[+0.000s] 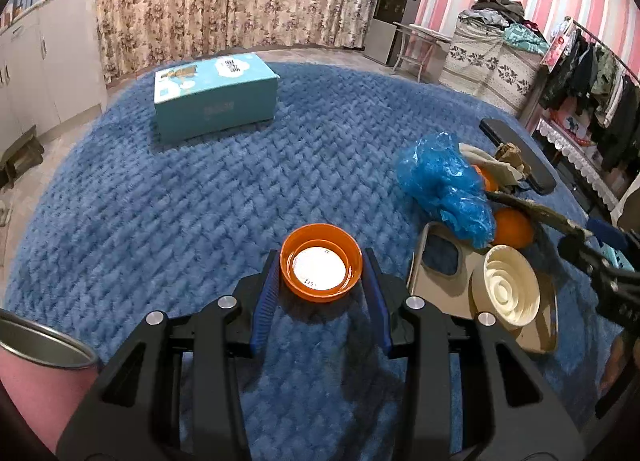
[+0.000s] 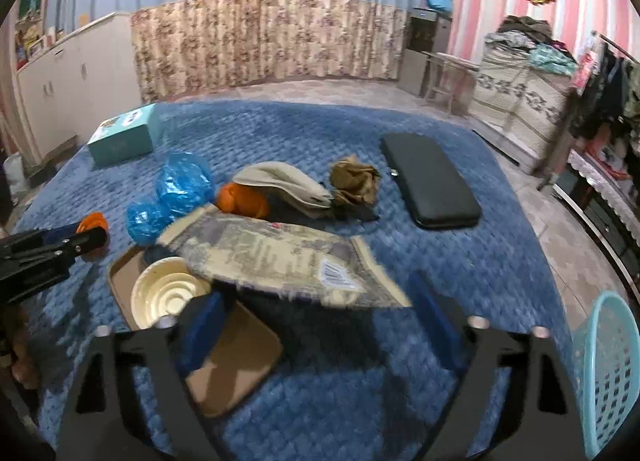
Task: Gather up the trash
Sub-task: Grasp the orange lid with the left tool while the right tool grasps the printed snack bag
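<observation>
An orange round lid (image 1: pixel 322 263) with a white inside sits on the blue blanket (image 1: pixel 200 201), and my left gripper (image 1: pixel 322 257) is shut on it, a blue pad pressing each side. At the left of the right wrist view the same lid (image 2: pixel 93 223) shows at the tips of the left gripper (image 2: pixel 92 239). My right gripper (image 2: pixel 316 293) holds a flat, grey printed wrapper (image 2: pixel 272 257) across its width, above a brown tray (image 2: pixel 232 357). The wrapper (image 1: pixel 536 211) shows edge-on in the left wrist view, running to the right gripper (image 1: pixel 580 245).
A cream round lid (image 2: pixel 168 295) lies on the tray. Behind it are blue plastic bags (image 2: pixel 180 185), oranges (image 2: pixel 244 199), a beige cloth (image 2: pixel 284 185), crumpled brown paper (image 2: pixel 354 181) and a black case (image 2: pixel 430 181). A teal box (image 1: pixel 216 93) stands far left, a teal basket (image 2: pixel 608 373) at the right.
</observation>
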A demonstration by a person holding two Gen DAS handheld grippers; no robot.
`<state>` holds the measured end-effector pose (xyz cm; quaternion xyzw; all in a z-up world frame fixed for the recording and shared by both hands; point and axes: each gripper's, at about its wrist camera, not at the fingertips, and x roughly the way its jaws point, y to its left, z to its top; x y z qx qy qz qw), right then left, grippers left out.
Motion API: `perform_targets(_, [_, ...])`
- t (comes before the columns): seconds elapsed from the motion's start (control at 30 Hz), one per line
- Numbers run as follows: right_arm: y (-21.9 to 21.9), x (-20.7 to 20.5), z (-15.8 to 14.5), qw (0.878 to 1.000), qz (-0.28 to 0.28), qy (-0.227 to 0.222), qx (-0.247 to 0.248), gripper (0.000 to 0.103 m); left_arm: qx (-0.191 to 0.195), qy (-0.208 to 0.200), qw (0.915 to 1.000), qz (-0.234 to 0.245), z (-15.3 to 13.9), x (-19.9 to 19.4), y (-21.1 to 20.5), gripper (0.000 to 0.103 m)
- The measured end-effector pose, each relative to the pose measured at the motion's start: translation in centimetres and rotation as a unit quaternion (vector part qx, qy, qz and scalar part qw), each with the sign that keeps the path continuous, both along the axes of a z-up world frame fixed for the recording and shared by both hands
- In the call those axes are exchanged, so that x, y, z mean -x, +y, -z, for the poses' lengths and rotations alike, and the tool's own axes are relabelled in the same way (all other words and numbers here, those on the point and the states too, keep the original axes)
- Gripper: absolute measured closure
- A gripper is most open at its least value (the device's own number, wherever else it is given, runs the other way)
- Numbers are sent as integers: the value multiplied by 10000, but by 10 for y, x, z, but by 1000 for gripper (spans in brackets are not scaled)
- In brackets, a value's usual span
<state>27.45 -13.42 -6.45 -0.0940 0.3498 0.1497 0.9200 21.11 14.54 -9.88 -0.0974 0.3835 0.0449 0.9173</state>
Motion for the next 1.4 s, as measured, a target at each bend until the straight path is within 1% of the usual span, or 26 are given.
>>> perform_targets(0.03, [2,0,0,10000,-74,9,28,37,-83,-43,10000,-10,-2,2,0,64])
perform_targets(0.07, [6,-1,0,9998,-152,19,99,42,-136,-68,9999,-26,-4,4,-1,64])
perform_targets(0.1, [8,-1,1,9996,-219,41,148,53,-169,-91,9998,-50,-6,5,0,64])
perform_targets(0.13, [10,-1,3,9994,-290,69,182,67,-163,-92,9998,-61,-7,5,1,64])
perform_targets(0.17, [12,-1,4,9990,-370,108,210,74,-149,-79,9998,-78,-8,5,3,64])
perform_targets(0.2, [13,-1,5,9988,-418,124,235,83,-141,-71,9998,-91,-8,4,4,64])
perform_targets(0.27, [11,3,3,9988,-446,64,217,86,-147,-53,9998,-134,-8,3,6,64])
perform_targets(0.3, [8,6,2,9989,-445,26,160,92,-160,-48,9998,-148,-9,2,6,64])
perform_targets(0.4, [-2,10,-4,9990,-441,-4,-50,98,-199,-96,9996,-153,-13,2,1,64])
perform_targets(0.6, [-19,17,-11,9990,-426,-60,-127,101,-256,-262,9993,-118,-30,5,-7,64])
perform_targets(0.67, [-27,18,-10,9990,-402,22,-206,101,-299,-341,9989,-85,-36,6,-12,64])
perform_targets(0.7, [-29,18,-9,9988,-425,90,-233,100,-307,-372,9988,-76,-38,6,-13,64])
perform_targets(0.77, [-29,21,-8,9986,-477,39,-231,99,-334,-407,9986,-87,-40,8,-15,64])
perform_targets(0.8, [-27,22,-6,9985,-512,48,-209,97,-368,-407,9984,-101,-40,8,-16,64])
perform_targets(0.87, [-19,23,-3,9984,-553,69,-97,74,-428,-396,9982,-117,-39,9,-15,64])
perform_targets(0.9, [-16,24,-3,9984,-566,28,-85,42,-426,-387,9983,-122,-39,10,-14,64])
perform_targets(0.93, [-12,26,-5,9983,-567,-63,-83,31,-405,-379,9984,-134,-39,10,-12,64])
perform_targets(0.97, [-7,28,-7,9979,-611,-156,-122,31,-381,-377,9984,-150,-39,11,-9,64])
perform_targets(1.07, [10,27,-12,9963,-810,-148,-234,31,-354,-387,9984,-196,-39,12,0,64])
perform_targets(1.2, [43,20,-11,9944,-1037,-205,90,31,-340,-365,9984,-256,-37,11,9,64])
perform_targets(1.27, [55,14,-8,9935,-1115,-156,192,34,-350,-359,9983,-281,-37,11,12,64])
perform_targets(1.3, [61,10,-5,9930,-1150,-97,251,39,-353,-362,9983,-288,-37,11,13,64])
perform_targets(1.33, [65,7,-2,9927,-1170,-55,300,55,-355,-365,9983,-291,-37,11,14,64])
perform_targets(1.37, [68,4,0,9923,-1194,-10,328,64,-357,-368,9983,-290,-37,11,14,64])
perform_targets(1.4, [69,2,0,9922,-1209,46,293,77,-366,-380,9982,-285,-38,12,14,64])
